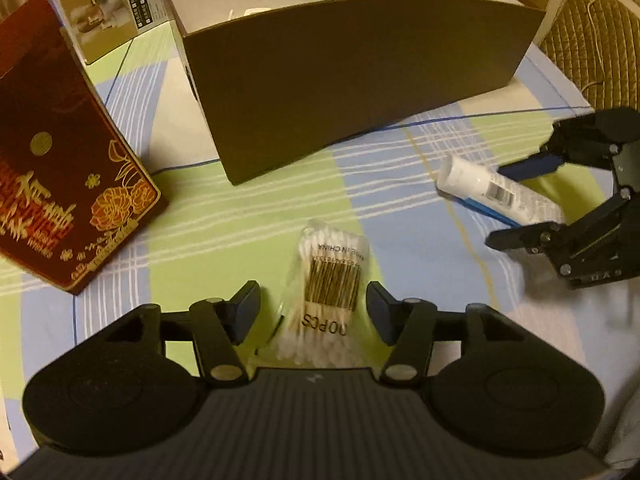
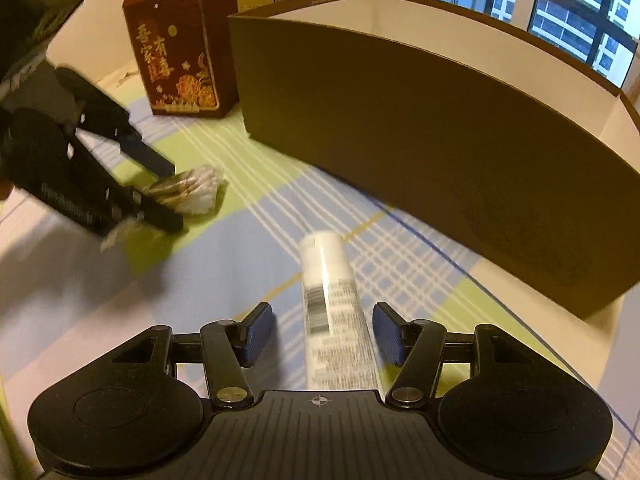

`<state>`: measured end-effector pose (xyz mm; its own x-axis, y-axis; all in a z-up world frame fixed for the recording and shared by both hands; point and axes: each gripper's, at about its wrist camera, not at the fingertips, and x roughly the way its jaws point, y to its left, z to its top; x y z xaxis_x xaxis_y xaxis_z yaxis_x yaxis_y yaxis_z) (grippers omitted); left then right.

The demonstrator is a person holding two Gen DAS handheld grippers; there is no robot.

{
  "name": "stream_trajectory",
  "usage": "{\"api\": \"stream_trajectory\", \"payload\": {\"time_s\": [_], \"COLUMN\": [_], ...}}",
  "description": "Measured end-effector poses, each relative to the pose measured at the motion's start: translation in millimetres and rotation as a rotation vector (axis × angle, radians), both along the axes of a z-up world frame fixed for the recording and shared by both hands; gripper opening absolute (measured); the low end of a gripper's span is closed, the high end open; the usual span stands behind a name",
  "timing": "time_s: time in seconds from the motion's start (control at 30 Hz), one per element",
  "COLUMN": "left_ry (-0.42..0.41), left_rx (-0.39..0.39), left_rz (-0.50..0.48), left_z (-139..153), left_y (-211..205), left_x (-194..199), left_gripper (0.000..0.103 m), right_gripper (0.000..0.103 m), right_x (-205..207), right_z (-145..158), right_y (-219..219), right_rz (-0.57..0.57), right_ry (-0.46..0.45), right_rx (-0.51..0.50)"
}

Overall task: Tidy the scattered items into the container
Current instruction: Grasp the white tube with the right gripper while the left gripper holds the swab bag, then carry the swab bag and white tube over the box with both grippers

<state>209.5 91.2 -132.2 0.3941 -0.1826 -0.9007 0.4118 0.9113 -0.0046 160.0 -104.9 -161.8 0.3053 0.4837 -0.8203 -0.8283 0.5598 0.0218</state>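
A clear bag of cotton swabs [image 1: 328, 292] lies on the checked tablecloth between the fingers of my left gripper [image 1: 314, 304], which is open, with gaps at both pads. A white tube [image 2: 328, 280] with a barcode lies lengthwise between the blue pads of my right gripper [image 2: 322, 328], also open, with a gap on the left side. Beyond both stands the container, a large open brown box [image 1: 360, 80] with a white inside. From the right wrist view, the left gripper [image 2: 166, 196] straddles the swab bag [image 2: 188, 192]. From the left, the right gripper [image 1: 496, 205] straddles the tube [image 1: 480, 184].
A tall red box with gold flowers [image 1: 60, 160] stands left of the container, with a white-and-gold carton [image 1: 108, 12] behind it. A quilted chair cushion [image 1: 592, 40] sits past the table's right edge. Small items lie inside the brown box [image 2: 440, 140]. Windows are behind.
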Motion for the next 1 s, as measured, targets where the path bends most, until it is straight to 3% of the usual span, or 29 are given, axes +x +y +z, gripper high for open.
{"api": "stream_trajectory", "payload": {"time_s": [0.03,0.1,0.33,0.47,0.63,1.0], "left_ry": [0.004,-0.004,0.025,0.058,0.055,-0.074], "left_rx": [0.004,-0.002,-0.02,-0.082,-0.092,-0.067], "left_rz": [-0.003,-0.02,0.01,0.026,0.005,-0.043], "left_z": [-2.0,-1.1,1.8,6.2,17.1,72.3], "left_y": [-0.4,-2.9,-13.6,-16.0,-21.4,-28.0], "left_x": [0.9,-1.8,-8.8,-11.8,-14.0,1.2], "left_gripper": [0.05,0.037,0.023,0.022,0.022,0.021], "right_gripper": [0.061,0.036,0.033,0.033,0.033,0.033], "right_x": [0.3,-2.6,-7.8,-2.2,7.7,38.6], "right_z": [0.0,0.9,4.7,7.5,13.5,72.3], "right_y": [0.9,1.2,2.1,-12.8,-31.0,-49.8], "right_rz": [-0.009,-0.014,-0.05,-0.115,-0.175,-0.176], "right_ry": [0.0,-0.011,0.06,0.182,0.263,0.255], "right_rx": [0.002,-0.001,-0.019,0.035,0.081,0.192]}}
